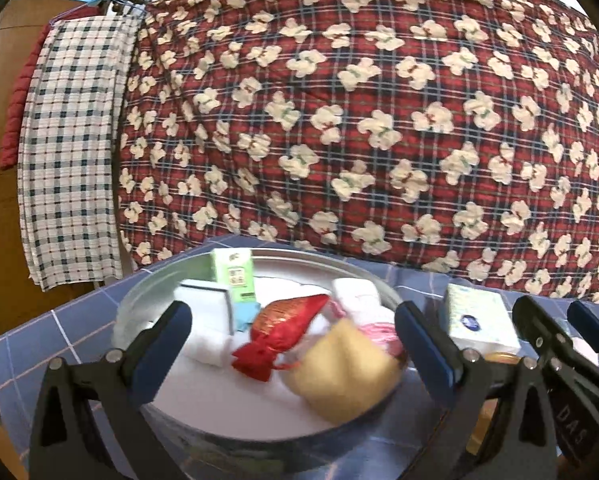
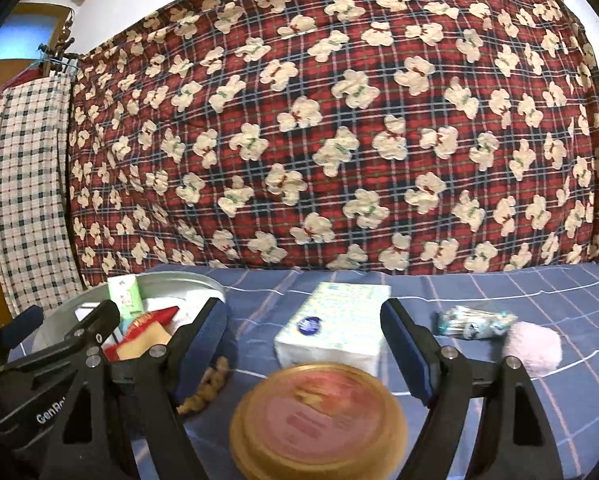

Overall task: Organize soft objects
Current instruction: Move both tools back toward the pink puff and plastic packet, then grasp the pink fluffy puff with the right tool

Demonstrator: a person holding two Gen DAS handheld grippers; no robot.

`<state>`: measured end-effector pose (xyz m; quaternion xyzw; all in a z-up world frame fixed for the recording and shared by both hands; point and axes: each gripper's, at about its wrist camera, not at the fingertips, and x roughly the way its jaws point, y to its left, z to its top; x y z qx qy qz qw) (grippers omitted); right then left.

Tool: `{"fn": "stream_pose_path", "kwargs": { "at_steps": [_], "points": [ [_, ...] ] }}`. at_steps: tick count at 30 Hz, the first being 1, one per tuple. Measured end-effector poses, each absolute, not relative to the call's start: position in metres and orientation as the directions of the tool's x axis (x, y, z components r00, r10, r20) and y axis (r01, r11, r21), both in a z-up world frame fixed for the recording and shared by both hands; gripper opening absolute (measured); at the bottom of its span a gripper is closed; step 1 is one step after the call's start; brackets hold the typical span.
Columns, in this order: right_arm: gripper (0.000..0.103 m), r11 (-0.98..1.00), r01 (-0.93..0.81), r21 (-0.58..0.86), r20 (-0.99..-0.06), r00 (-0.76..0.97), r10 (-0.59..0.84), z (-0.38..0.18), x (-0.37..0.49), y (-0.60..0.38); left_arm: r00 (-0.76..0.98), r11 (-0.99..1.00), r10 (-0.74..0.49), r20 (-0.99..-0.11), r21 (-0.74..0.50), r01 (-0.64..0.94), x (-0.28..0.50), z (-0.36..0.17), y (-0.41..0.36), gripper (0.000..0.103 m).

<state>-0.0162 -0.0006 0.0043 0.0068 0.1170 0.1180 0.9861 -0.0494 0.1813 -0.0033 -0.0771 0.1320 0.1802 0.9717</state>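
I hold both grippers, left gripper [image 1: 293,344] and right gripper [image 2: 303,344], wide open and empty, since the tissue pack [image 2: 333,326] lies just right of the basin [image 2: 203,282] awaiting collection with the softs

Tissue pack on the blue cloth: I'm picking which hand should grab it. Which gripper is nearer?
Right. The right gripper frames the tissue pack between open fingers; the left gripper sits over the metal basin, beside it.

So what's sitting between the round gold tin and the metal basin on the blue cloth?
In the right wrist view, a small knobbly brown piece lies on the cloth between the gold tin and the basin; what it is can't be told.
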Motion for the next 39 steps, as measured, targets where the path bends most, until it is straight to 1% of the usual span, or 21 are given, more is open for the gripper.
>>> {"fn": "stream_pose_path", "kwargs": {
  "at_steps": [7,13,20,25,31,33,35,39],
  "points": [
    [0.081,0.986,-0.166,-0.003,-0.270,0.949,0.159,0.001,-0.015,-0.041,0.922,0.951,0.259,-0.289,-0.089,-0.295,-0.045,-0.003,0.149,0.103],
    [0.081,0.996,-0.087,0.030,-0.284,0.954,0.092,0.002,-0.012,-0.086,0.938,0.972,0.202,-0.282,-0.063,-0.228,-0.043,-0.001,0.119,0.103],
    [0.081,1.000,0.009,0.020,-0.313,0.950,-0.003,0.002,-0.005,-0.133,0.947,0.984,0.152,-0.284,-0.049,-0.173,-0.040,-0.001,0.095,0.103],
    [0.081,0.994,0.088,0.069,-0.386,0.921,-0.055,-0.003,0.006,-0.175,0.951,0.993,0.106,-0.290,-0.026,-0.119,-0.035,-0.001,0.073,0.103],
    [0.081,0.971,0.189,0.148,-0.524,0.847,-0.085,-0.019,0.029,-0.218,0.945,0.999,0.022,-0.327,-0.030,-0.033,-0.023,-0.003,0.046,0.103],
    [0.081,0.969,0.186,0.160,-0.568,0.820,-0.064,-0.024,0.040,-0.221,0.944,0.999,0.002,-0.329,-0.029,-0.013,-0.021,-0.003,0.038,0.103],
    [0.081,0.972,0.170,0.164,-0.593,0.804,-0.041,-0.027,0.051,-0.217,0.946,1.000,-0.011,-0.323,-0.029,0.002,-0.021,-0.002,0.034,0.103],
    [0.081,0.982,0.149,0.113,-0.652,0.758,-0.040,-0.034,0.078,-0.202,0.948,1.000,-0.025,-0.318,-0.025,0.018,-0.021,-0.001,0.030,0.103]
  ]
}}
